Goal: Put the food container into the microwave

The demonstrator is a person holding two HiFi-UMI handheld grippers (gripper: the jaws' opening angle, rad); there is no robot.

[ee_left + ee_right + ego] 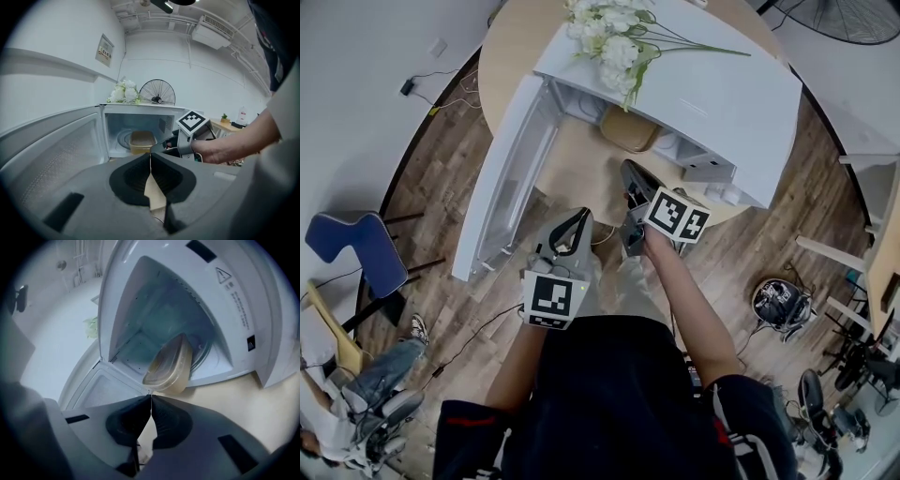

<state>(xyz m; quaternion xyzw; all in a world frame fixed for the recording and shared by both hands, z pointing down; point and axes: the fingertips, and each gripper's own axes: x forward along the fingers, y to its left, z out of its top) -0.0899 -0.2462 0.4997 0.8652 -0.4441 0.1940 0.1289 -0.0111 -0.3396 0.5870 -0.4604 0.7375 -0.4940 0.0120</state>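
**Head view.** The microwave (741, 103) stands on a round wooden table (511, 56) with its door (502, 178) swung fully open to the left. The food container (630, 129) sits inside the cavity, near the front opening. A bunch of white flowers (609, 37) lies on the top of the microwave. The right gripper (630, 171) is held in front of the opening with its tips pointing at the container and just short of it. The left gripper (576, 221) is held lower and further back, beside the door and well apart from the container.

**Left gripper view.** The jaws of the left gripper (150, 155) are closed tip to tip, with nothing between them. The food container (142, 140) rests on the cavity floor, straight ahead and beyond the tips. The right gripper (159, 146) enters from the right, carried by a hand (211, 150), with its tips near the container's front right corner. A fan (157, 92) stands behind the microwave.

**Right gripper view.** The jaws of the right gripper (151, 395) are pressed together and hold nothing. The picture is rolled, so the food container (169, 365) appears tilted. It lies on the turntable inside the microwave (234, 291), directly ahead of the tips and close to them. No part of it is between the pads. The open door (110, 390) lies to the lower left of the container.
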